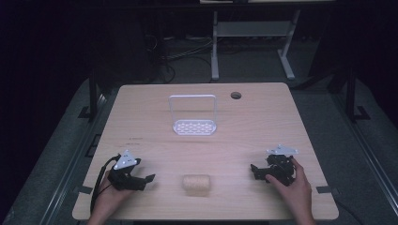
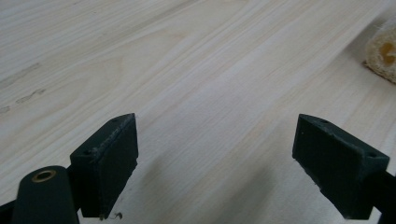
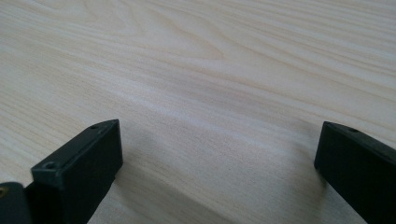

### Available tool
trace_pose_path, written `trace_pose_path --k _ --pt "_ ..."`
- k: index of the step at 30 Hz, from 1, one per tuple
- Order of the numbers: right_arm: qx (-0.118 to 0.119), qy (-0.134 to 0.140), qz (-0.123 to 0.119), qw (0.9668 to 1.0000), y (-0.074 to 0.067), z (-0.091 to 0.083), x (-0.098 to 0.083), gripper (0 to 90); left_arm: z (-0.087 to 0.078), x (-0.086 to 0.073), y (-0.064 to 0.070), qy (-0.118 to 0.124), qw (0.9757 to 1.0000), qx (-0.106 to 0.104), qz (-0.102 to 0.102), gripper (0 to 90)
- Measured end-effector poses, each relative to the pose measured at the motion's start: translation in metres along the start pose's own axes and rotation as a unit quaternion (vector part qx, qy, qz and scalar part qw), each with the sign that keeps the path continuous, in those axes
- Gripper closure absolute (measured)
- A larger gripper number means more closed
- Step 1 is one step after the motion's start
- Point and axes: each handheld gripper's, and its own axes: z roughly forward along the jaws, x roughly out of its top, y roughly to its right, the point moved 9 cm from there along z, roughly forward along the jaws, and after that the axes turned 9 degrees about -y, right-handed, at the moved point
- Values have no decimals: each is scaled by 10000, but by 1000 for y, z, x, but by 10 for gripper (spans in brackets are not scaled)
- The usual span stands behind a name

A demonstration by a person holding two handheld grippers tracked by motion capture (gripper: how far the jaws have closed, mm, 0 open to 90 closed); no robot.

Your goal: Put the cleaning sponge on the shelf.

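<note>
Resting low on the table (image 1: 141,122), the left hand-held gripper (image 1: 149,178) points right with jaws spread wide, gripping nothing. The right hand-held gripper (image 1: 254,171) points left, equally wide and empty. Between them, apart from both, lies a bread roll (image 1: 196,183).

You are working in a lab-style recording room, not a home.

You sit at a pale wooden table (image 1: 141,117) with a cable hole (image 1: 235,95) near its far edge, standing on grey carpet (image 1: 324,117) in a darkened room. Beyond it you can see the white metal legs of a second desk (image 1: 215,47), with loose cables (image 1: 183,54) trailing across the floor beneath it. Dark stand legs (image 1: 349,93) flank your table on both sides.
</note>
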Motion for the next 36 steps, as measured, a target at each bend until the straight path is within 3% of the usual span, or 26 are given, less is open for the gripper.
trace_pose_path --k 23,36 --pt "-2 -1 -4 10000 0 0 0 6 4 8 26 -15 9990 -341 291 141" --pt "0 -1 -5 10000 0 0 0 5 9 10 42 -130 9963 -604 595 141"
